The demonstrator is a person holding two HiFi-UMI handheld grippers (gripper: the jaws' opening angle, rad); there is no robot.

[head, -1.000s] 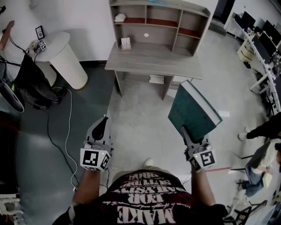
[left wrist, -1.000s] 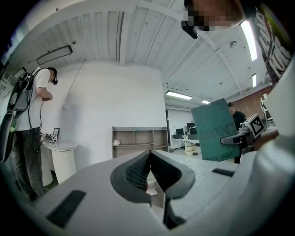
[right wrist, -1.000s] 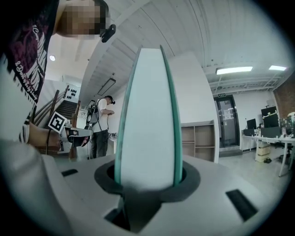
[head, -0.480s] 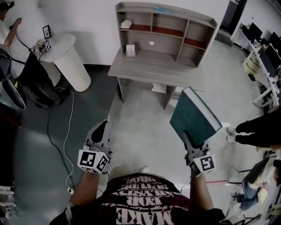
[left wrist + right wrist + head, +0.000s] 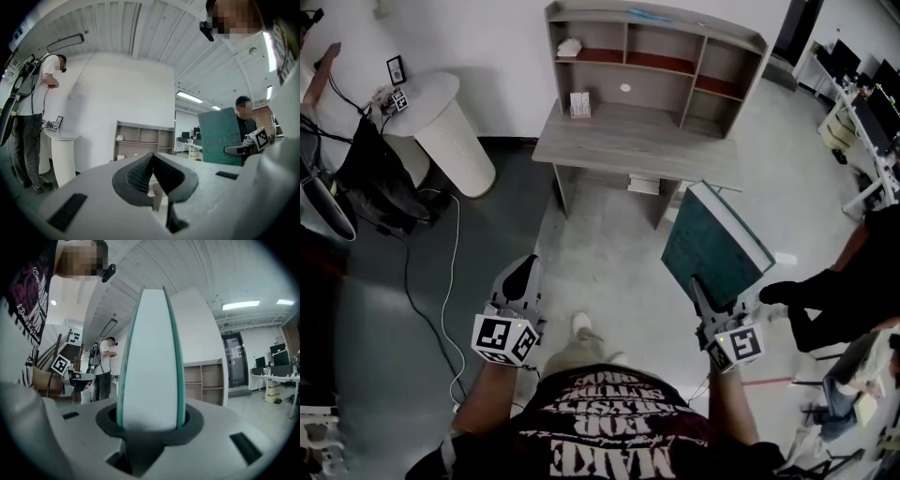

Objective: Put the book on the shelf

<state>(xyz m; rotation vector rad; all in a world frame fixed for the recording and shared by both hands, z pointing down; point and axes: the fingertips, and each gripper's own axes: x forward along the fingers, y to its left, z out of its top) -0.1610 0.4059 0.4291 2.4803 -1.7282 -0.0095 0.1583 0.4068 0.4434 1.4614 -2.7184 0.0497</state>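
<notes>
The right gripper's (image 5: 150, 423) jaws are clamped on the lower end of the book (image 5: 150, 352), one pad on each teal cover and the pale page block between them. The book stands up out of the grip with its fore-edge facing the camera. The left gripper's (image 5: 151, 164) jaws are pressed together with nothing in them, and it is carried level beside the person's body.

In the head view the book leans out over the floor. Its top end lies in line with the desk's (image 5: 619, 141) front right corner but looks short of it, and it is well apart from the shelf (image 5: 658, 39) along the desk's back edge.

Over the last second the grip on the book has not altered. What has changed is the carrier's stance: a shoe (image 5: 580, 324) now shows ahead between the grippers, so the person appears to be stepping towards the desk. A bystander's dark leg (image 5: 825, 298) has also come in at the right, close to the book's side of the path.

The task seems to be in its carrying stretch, with the placing not yet begun. The shelf's compartments look largely free, apart from a small white thing in the upper left one.
</notes>
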